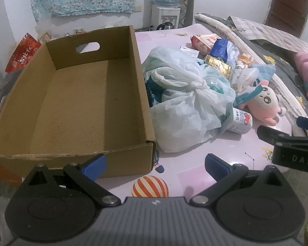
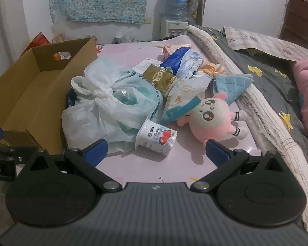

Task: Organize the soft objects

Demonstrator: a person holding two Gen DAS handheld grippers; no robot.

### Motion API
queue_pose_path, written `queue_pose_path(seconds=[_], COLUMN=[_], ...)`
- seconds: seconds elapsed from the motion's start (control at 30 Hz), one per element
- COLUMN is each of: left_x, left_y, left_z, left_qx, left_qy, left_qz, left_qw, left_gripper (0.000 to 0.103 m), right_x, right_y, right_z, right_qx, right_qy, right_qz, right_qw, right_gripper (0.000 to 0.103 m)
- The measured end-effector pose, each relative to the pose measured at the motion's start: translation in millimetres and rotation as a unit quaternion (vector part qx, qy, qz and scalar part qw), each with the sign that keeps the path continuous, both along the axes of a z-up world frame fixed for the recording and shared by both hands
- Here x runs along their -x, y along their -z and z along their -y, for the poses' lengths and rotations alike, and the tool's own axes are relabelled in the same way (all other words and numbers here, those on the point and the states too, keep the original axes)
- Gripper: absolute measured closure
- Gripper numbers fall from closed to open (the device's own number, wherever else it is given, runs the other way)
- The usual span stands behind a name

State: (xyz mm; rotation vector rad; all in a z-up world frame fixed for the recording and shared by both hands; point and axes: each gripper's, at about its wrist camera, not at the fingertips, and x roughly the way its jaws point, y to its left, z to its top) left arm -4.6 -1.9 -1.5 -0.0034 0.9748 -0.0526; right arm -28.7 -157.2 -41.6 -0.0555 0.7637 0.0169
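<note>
An empty cardboard box stands on the pink table at the left; it also shows in the right wrist view. Beside it lies a knotted white plastic bag. A pink plush doll lies to its right, with a blue quilted cloth behind it. My left gripper is open and empty near the box's front corner. My right gripper is open and empty, just short of a lying yoghurt cup and the doll.
Snack packets, a gold pack and a blue-white bag are piled behind the plastic bag. Bedding borders the table on the right. A water dispenser stands at the back wall. The right gripper's fingers show at the left view's right edge.
</note>
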Motion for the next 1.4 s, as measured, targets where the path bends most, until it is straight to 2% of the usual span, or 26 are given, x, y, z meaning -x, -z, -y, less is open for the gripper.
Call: queue_pose_path(seconds=[1.4], left_x=[-1.8], left_y=[-0.4], left_z=[-3.5], left_qx=[0.002], left_qy=[-0.003], left_qz=[0.001], left_qw=[1.0], left_gripper=[0.0], right_x=[-4.8], right_y=[-1.8], right_z=[-7.7], right_qx=[0.016], right_qy=[-0.01], right_qz=[-0.005], right_qw=[1.0], right_gripper=[0.001])
